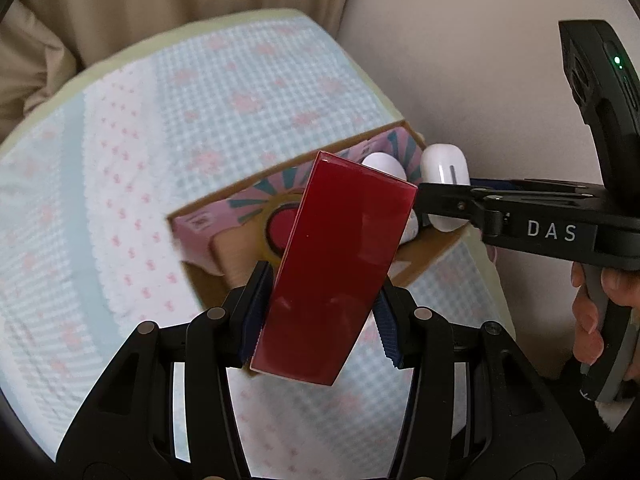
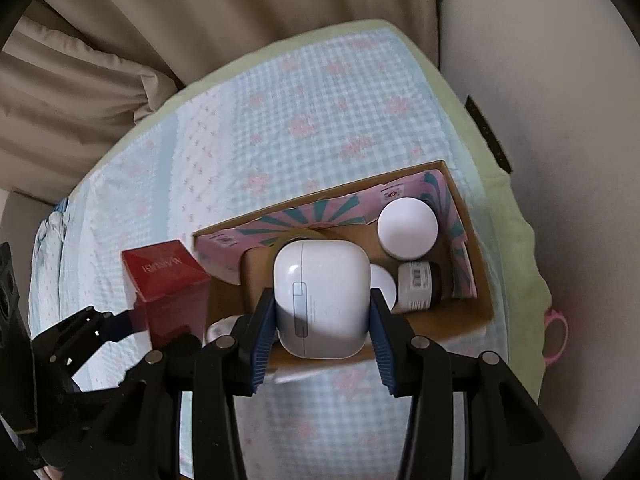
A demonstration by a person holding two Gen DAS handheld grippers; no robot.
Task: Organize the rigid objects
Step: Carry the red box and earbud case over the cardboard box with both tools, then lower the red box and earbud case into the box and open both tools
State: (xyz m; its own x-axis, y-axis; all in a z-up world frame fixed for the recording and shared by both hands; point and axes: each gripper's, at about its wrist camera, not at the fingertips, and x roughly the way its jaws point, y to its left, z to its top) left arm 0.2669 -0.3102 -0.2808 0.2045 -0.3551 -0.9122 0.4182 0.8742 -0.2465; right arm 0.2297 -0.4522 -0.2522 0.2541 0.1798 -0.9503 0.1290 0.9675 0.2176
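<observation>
Grippers, one in each of a person's hands, work over a cardboard box (image 2: 478,280) that lies on a blue-and-white checked cloth (image 2: 320,120) with pink flowers. The cloth covers a rounded surface with a pale green edge. Beige fabric and a plain pale wall lie behind.

The left gripper (image 1: 320,312) is clamped on a glossy red carton (image 1: 340,268). Its blue ribbed pads press the carton's lower sides. The carton is tilted, its top leaning right, and it is held above the near left part of the box. In the right wrist view the carton (image 2: 168,284) sits just left of the box's left wall, with mirrored lettering on its top face.

The right gripper (image 2: 320,328) is clamped on a white case (image 2: 322,300) with rounded corners. Blue pads touch both its sides. The case is held over the near edge of the box. In the left wrist view the same case (image 1: 444,172) appears at the box's right end, with the right gripper (image 1: 436,200) reaching in from the right, marked "DAS".

Inside the box, the walls are lined with a pink and teal sunburst print. A white round lid (image 2: 408,226) sits in the far right corner. A smaller white round item (image 2: 384,284) lies beside the case, partly hidden. A small jar (image 2: 420,286) with a white label lies on its side next to it.
</observation>
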